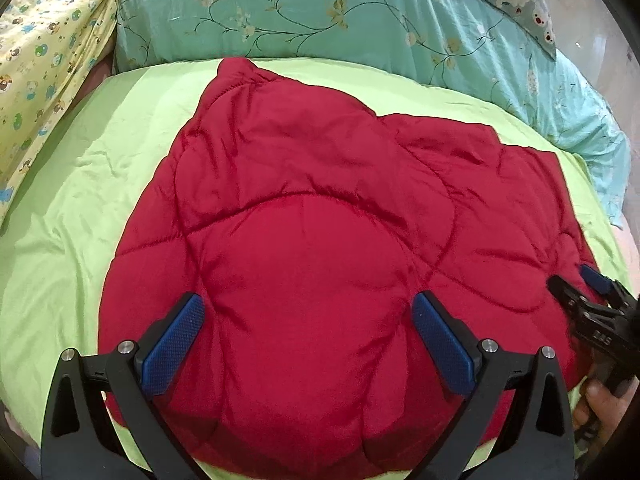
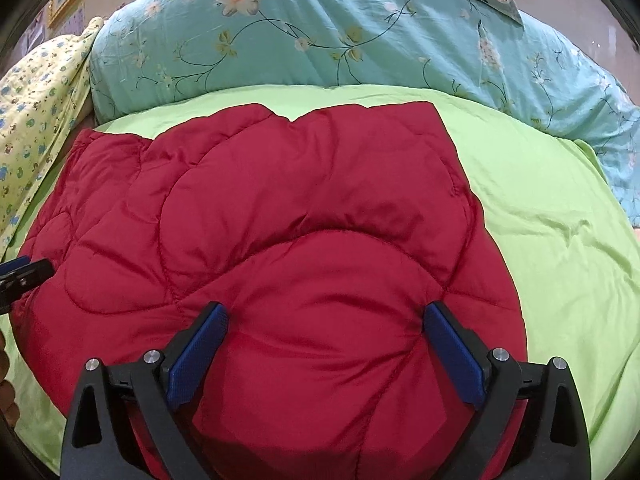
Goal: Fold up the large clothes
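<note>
Red padded jacket (image 1: 304, 216) lies spread on the green sheet (image 1: 80, 208), roughly centred, near edge towards you; its far edge sits close to the floral quilt (image 1: 280, 8) bunched behind it. A yellow printed cloth (image 1: 44, 60) lies at the left.

Your left gripper (image 1: 306, 316) has its blue pads wide apart, one each side of a puffed panel, gripping nothing. Your right gripper (image 2: 326, 332) stands the same: jaws wide, straddling the near panel, nothing pinched. Whether the pads press into the fabric you cannot tell from either view.

Risks from here:
- The shell looks slick and the fill bulky; if you close on the top layer only, the padding may slide out and the fold would drag unevenly
- A shallow bite near the edge could slip mid-lift
- Lifting the two sides at unequal height would skew the fold line
- Dragging may bunch the sheet underneath

No brand, label or writing is readable on the jacket, bedding or grippers
</note>
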`<state>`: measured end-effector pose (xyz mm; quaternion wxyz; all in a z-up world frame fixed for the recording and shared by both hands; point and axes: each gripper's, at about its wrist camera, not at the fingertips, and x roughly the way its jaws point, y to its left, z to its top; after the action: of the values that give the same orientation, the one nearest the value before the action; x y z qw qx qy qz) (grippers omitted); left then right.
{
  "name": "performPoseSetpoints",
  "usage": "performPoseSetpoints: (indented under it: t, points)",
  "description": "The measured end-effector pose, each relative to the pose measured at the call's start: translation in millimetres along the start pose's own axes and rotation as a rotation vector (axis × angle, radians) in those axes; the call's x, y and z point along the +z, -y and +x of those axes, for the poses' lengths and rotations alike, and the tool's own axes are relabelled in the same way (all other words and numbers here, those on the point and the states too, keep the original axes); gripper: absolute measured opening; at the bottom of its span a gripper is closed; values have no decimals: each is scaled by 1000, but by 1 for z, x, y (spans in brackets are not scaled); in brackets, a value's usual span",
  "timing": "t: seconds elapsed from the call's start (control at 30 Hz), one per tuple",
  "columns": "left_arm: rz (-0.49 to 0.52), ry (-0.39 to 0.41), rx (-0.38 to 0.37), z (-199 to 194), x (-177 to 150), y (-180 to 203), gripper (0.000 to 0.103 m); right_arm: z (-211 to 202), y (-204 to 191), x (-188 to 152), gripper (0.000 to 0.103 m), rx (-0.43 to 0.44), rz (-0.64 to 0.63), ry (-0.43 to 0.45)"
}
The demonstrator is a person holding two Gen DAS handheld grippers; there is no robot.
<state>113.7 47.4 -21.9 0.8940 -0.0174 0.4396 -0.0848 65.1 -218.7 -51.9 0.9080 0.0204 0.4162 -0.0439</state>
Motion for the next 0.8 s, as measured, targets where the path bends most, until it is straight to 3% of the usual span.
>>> performPoseSetpoints:
  t: [0.4, 0.8]
  points:
    - [43, 1, -13, -18, -12, 9, 103, -23, 1, -10, 98, 4, 35, -1]
    - [42, -21, -13, -12, -16, 10, 103, -33, -12, -6, 99, 90, 29, -14]
